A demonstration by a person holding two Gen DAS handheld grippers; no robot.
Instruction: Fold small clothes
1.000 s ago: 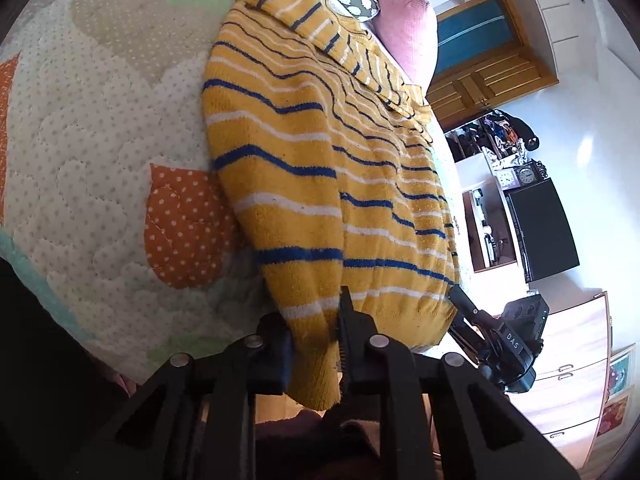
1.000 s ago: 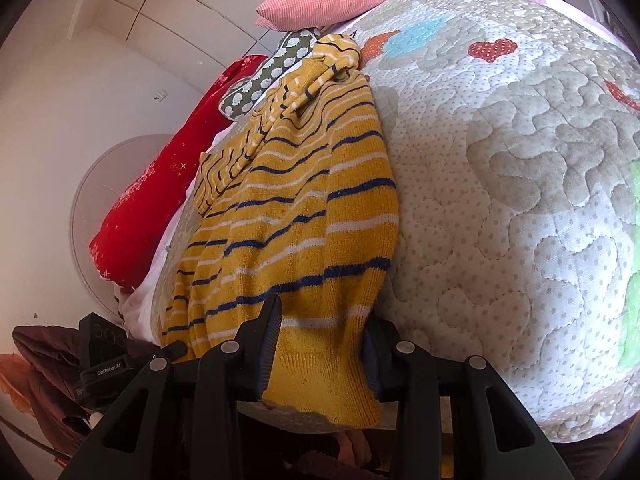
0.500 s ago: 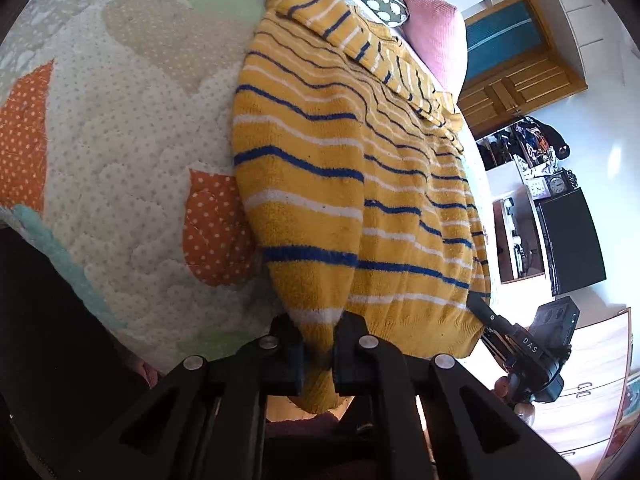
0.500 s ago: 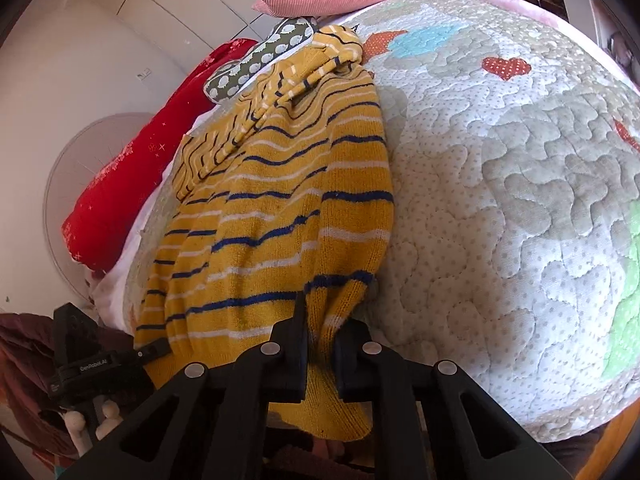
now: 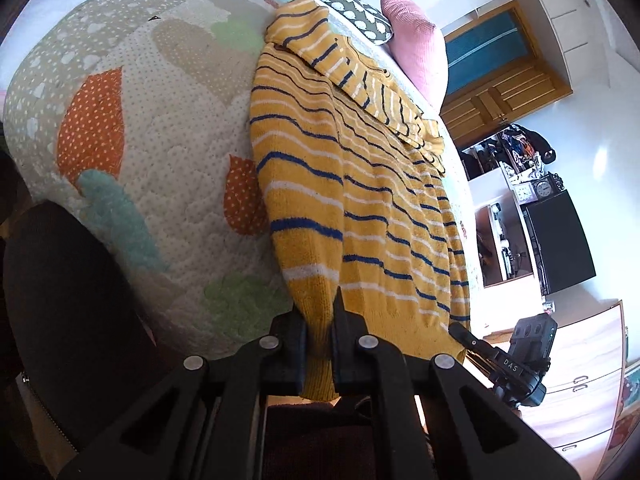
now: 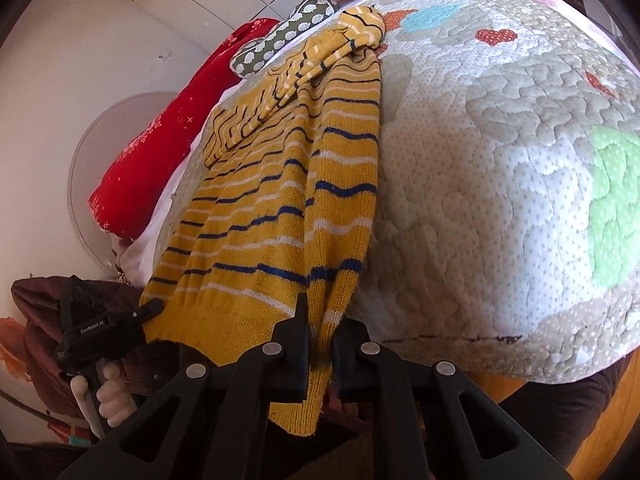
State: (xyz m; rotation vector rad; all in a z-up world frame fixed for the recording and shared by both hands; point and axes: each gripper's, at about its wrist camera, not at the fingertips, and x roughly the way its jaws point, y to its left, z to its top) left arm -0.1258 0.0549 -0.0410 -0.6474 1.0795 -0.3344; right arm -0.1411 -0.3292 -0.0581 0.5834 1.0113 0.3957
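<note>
A yellow knit sweater point(image 5: 360, 200) with blue and white stripes lies lengthwise on a quilted bedspread point(image 5: 160, 128), its hem toward me and its collar at the far end. My left gripper point(image 5: 320, 328) is shut on the cuff of the sleeve at the sweater's left edge. In the right wrist view the same sweater point(image 6: 280, 208) runs away from me, and my right gripper point(image 6: 320, 332) is shut on the cuff of the sleeve at its right edge. Each gripper shows in the other's view at the hem: the right gripper point(image 5: 516, 360) and the left gripper point(image 6: 104, 324).
A pink pillow point(image 5: 416, 44), a green patterned pillow point(image 5: 352, 4) and a red cushion point(image 6: 168, 136) lie at the bed's head. Wooden doors point(image 5: 500, 92), a dark cabinet point(image 5: 560, 240) and a drawer unit point(image 5: 592, 360) stand right of the bed. A dark-clothed leg point(image 5: 60, 320) is at lower left.
Both grippers closed on the sleeve cuffs, the right one from a wider gap. Both then rose a little, and the sleeves are drawn taut toward me.
</note>
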